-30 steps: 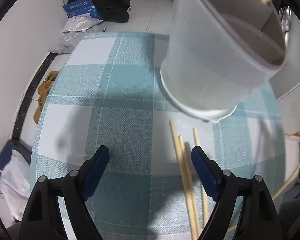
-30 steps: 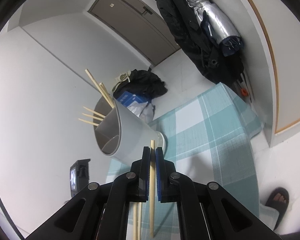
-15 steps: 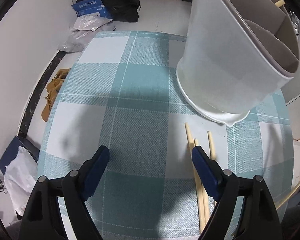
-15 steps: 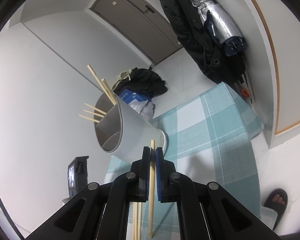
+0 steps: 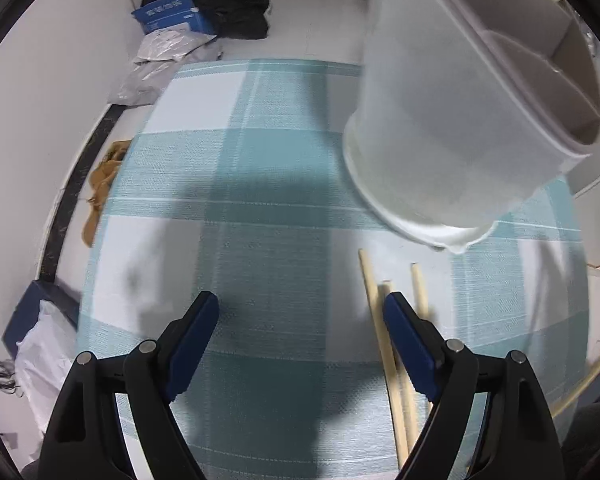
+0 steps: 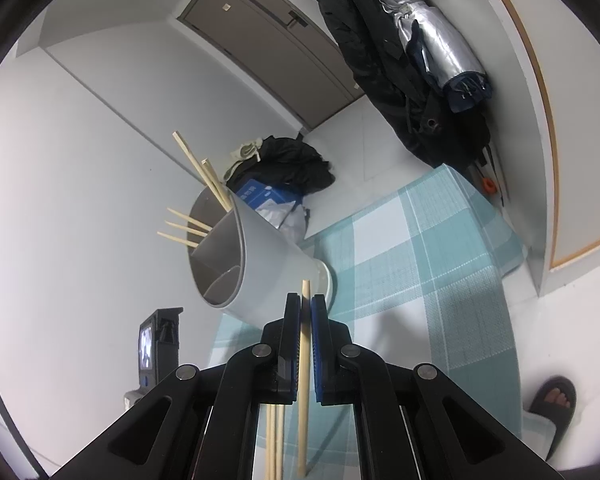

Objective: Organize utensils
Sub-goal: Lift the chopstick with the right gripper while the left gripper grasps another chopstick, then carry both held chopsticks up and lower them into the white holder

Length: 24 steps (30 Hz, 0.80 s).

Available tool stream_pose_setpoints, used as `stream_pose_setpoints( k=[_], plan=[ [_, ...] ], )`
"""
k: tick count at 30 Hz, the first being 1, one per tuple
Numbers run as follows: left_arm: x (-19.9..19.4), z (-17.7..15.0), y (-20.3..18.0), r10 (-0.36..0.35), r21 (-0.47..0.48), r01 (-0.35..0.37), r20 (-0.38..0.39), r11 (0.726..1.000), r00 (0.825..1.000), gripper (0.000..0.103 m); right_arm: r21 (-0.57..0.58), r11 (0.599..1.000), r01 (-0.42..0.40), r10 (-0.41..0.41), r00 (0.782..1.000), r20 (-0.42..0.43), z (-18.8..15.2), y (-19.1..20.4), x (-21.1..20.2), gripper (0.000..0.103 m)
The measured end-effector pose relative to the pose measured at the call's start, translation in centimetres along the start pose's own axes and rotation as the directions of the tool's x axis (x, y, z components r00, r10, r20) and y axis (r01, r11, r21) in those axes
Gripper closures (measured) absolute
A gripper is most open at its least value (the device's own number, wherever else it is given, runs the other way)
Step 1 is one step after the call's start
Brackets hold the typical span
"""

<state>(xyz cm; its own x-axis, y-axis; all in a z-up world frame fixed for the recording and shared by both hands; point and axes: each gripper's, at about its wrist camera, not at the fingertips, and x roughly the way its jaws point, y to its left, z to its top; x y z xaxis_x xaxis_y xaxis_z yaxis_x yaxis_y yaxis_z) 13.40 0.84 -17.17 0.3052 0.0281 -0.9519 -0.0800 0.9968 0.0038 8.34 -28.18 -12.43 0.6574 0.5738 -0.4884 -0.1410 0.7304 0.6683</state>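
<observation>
A white divided utensil holder [image 5: 452, 112] stands on the teal checked tablecloth [image 5: 268, 184]; it also shows in the right wrist view [image 6: 260, 264], with several wooden chopsticks [image 6: 204, 184] sticking out of its top. Loose chopsticks [image 5: 384, 344] lie on the cloth in front of the holder, by my left gripper's right finger. My left gripper [image 5: 300, 316] is open and empty just above the cloth. My right gripper [image 6: 306, 308] is shut on one chopstick [image 6: 303, 380], held above the table with its tip near the holder's base.
Black bags and a blue box [image 5: 172, 12] lie on the floor beyond the table. Brown shoes [image 5: 100, 184] sit on the floor at left. Coats and an umbrella [image 6: 428, 60] hang on the wall. A small device with a screen [image 6: 156, 344] stands left of the holder.
The left wrist view has shifted slightly around the holder and loose chopsticks. My right gripper, still holding its chopstick, has barely moved.
</observation>
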Motion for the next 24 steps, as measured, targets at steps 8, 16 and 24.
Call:
stream_pose_setpoints(
  k=[8, 16, 24],
  plan=[
    [-0.3, -0.4, -0.5, 0.009, -0.008, -0.009, 0.026, 1.000, 1.000, 0.028, 0.007, 1.000, -0.004, 0.004, 1.000, -0.001, 0.0, -0.1, 0.0, 0.098],
    [-0.7, 0.5, -2.3, -0.038, -0.008, 0.038, -0.007, 0.999, 0.999, 0.099, 0.004, 1.000, 0.003, -0.003, 1.000, 0.001, -0.1, 0.0, 0.0, 0.098],
    [-2.7, 0.1, -1.2, -0.123, -0.087, 0.129, 0.070, 0.988, 0.990, 0.102, -0.048, 0.998, 0.052, -0.049, 0.998, 0.043, -0.7, 0.8, -0.8, 0.098]
  ],
)
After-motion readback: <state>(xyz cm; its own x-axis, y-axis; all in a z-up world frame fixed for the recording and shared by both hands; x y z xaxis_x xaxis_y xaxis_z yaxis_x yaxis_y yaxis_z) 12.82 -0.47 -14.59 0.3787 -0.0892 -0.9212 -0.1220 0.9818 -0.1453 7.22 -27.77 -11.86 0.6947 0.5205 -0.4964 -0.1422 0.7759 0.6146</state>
